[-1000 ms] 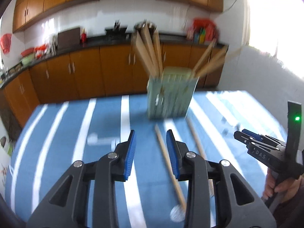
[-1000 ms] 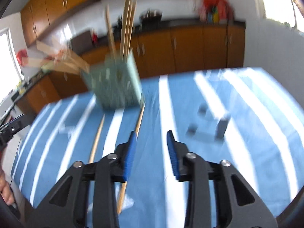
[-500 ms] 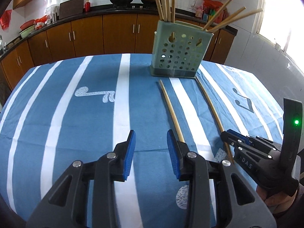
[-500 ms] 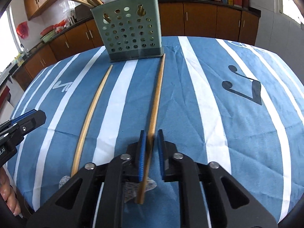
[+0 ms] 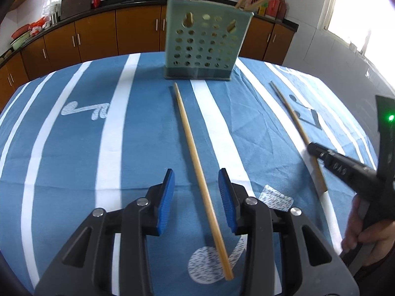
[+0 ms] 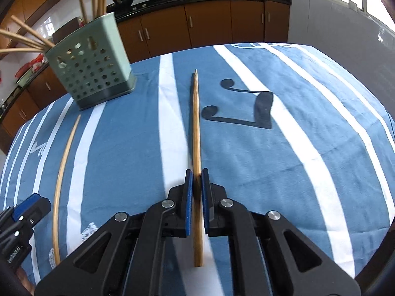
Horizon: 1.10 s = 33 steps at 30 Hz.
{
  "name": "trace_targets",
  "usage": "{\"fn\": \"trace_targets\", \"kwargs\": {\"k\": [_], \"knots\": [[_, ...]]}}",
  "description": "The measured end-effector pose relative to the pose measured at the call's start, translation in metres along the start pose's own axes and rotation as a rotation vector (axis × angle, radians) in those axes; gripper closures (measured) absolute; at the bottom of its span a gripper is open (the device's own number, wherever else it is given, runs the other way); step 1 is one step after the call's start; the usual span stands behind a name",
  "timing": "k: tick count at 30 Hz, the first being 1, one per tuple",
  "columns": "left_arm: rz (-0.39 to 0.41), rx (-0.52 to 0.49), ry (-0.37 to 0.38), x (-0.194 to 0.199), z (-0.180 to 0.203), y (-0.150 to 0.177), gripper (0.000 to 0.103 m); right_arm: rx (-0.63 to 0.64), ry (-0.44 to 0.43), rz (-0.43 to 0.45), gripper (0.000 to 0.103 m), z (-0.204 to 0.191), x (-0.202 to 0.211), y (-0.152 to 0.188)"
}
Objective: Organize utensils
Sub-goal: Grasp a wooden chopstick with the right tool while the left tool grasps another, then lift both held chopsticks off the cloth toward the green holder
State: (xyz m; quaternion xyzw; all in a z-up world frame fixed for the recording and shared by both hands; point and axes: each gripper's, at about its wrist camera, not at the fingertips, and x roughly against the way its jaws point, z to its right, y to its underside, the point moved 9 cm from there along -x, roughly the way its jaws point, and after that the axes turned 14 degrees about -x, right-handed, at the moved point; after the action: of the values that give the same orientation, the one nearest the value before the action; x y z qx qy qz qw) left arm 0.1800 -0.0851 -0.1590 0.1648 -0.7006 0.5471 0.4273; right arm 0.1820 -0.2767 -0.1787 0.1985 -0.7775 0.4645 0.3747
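Note:
A green perforated utensil holder (image 5: pixel 207 46) with several wooden sticks in it stands at the far side of the blue striped tablecloth; it also shows in the right wrist view (image 6: pixel 92 71). My left gripper (image 5: pixel 196 192) is open, its blue pads on either side of a wooden chopstick (image 5: pixel 195 153) that lies on the cloth. My right gripper (image 6: pixel 196 192) is shut on a second chopstick (image 6: pixel 196 123) near its thick end, and the stick points ahead over the cloth. In the left wrist view that gripper (image 5: pixel 318 155) and its chopstick (image 5: pixel 293 118) are at the right.
The round table's cloth (image 6: pixel 308 148) has white stripes and black music notes. Brown kitchen cabinets (image 5: pixel 98 37) and a countertop with pots lie beyond the table. The left gripper's body shows at the lower left of the right wrist view (image 6: pixel 22 217).
My left gripper moved right and forward so its open pads now straddle the left chopstick. My right gripper stays shut on its chopstick, which has swung away from the holder.

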Motion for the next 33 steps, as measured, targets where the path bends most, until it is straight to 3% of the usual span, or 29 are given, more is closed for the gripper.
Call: {"fn": "trace_targets", "kwargs": {"k": [3, 6, 8, 21, 28, 33], "knots": [[-0.023, -0.003, -0.03, -0.01, 0.001, 0.002, 0.067, 0.001, -0.003, -0.004, 0.095, 0.002, -0.002, -0.002], [-0.029, -0.013, -0.09, -0.016, -0.003, 0.002, 0.09, 0.009, -0.004, -0.006, 0.095, 0.0, -0.003, -0.003], [-0.029, -0.011, -0.102, -0.018, -0.007, 0.001, 0.094, 0.015, -0.01, -0.009, 0.095, -0.003, -0.004, -0.003], [-0.042, 0.103, -0.227, -0.019, -0.123, 0.001, 0.094, 0.139, -0.01, -0.001, 0.095, -0.031, -0.019, -0.011], [-0.029, 0.099, -0.213, -0.019, -0.132, 0.001, 0.079, 0.174, 0.003, 0.021, 0.095, -0.031, -0.024, -0.019], [-0.031, 0.094, -0.209, -0.021, -0.129, 0.0, 0.076, 0.166, -0.007, 0.017, 0.094, -0.029, -0.024, -0.02]]}}
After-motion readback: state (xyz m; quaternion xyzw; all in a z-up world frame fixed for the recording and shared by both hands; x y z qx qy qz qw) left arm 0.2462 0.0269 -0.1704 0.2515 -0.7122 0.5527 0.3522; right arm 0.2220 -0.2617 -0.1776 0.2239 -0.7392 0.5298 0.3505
